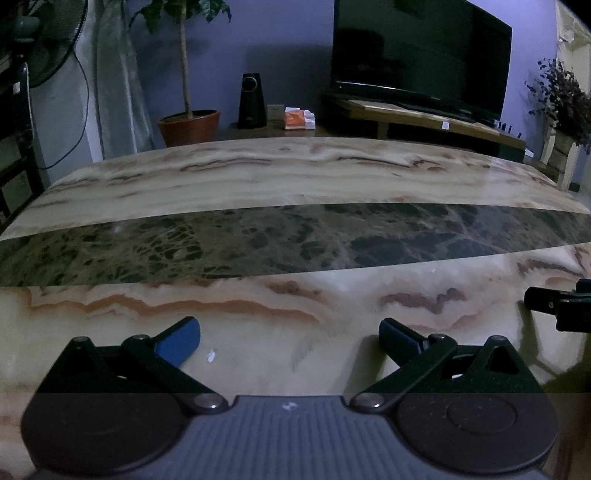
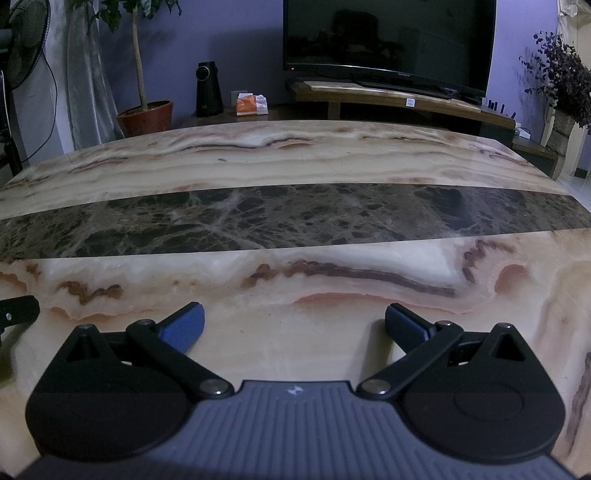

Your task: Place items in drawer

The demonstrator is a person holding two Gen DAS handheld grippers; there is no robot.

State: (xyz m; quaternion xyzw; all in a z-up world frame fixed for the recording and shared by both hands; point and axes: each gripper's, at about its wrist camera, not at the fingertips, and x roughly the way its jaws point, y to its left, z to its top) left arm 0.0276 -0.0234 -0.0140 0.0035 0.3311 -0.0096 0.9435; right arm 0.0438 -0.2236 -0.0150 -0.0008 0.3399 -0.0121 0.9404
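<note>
**Both grippers idle over bare marble, no item or drawer in view**

Seen largest first: a marble surface (image 2: 295,155), pale and veined, crossed side to side by one dark band, filling both wrist views and carrying nothing that showed. Beyond its far edge, a dark television (image 2: 388,33) on a low wooden stand (image 2: 406,99), right of centre. Left of that, a potted plant (image 2: 146,116), a black speaker (image 2: 208,90) and a small orange packet (image 2: 251,104), all well apart from the surface.

Nearer the cameras: left gripper (image 1: 290,341) low over the near pale strip, jaws spread wide, nothing between the blue pads (image 1: 177,343). Right gripper (image 2: 293,326) likewise low over the same strip, jaws spread wide and empty. Set side by side, each just catching a black corner of the other at its frame edge.

Task's things: not visible in either view; no drawer, no item, so direction from the jaws, long axis and nearer hand could not be told. Judged from this: task not yet begun, drawer probably below or on the near side of the surface, outside both views.
</note>
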